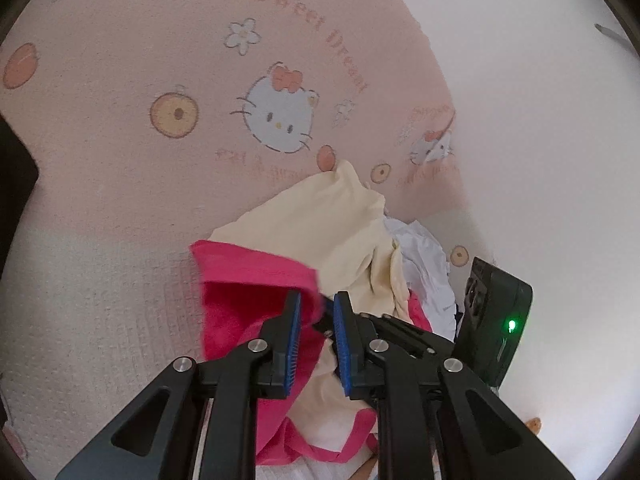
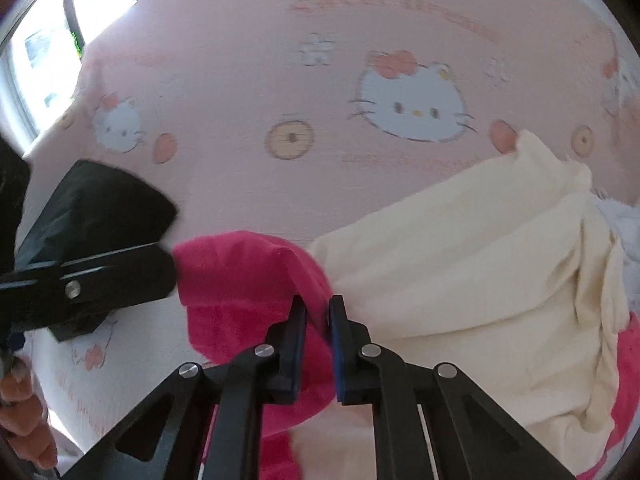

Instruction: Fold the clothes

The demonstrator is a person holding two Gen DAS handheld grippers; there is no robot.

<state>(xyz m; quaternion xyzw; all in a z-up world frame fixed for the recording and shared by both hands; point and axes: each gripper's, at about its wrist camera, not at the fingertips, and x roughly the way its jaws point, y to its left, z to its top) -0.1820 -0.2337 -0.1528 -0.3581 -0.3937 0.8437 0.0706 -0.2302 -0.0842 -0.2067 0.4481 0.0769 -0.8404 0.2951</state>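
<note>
**Both claws on the pink hem: lift it level**

The left claw (image 1: 316, 308) is clenched on the near edge of the pink garment (image 1: 240, 280), and the right claw (image 2: 317, 316) grips the same pink cloth further right. The garment hangs partly lifted over the printed bed sheet (image 1: 140, 80), with a cream garment (image 2: 460, 260) bunched against it on the right. Best, I judge, to spread the claws apart, keep the hem taut, and shake the cream piece free.

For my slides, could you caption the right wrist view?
Right gripper pinches pink garment beside cream cloth on cartoon-cat sheet.
</note>
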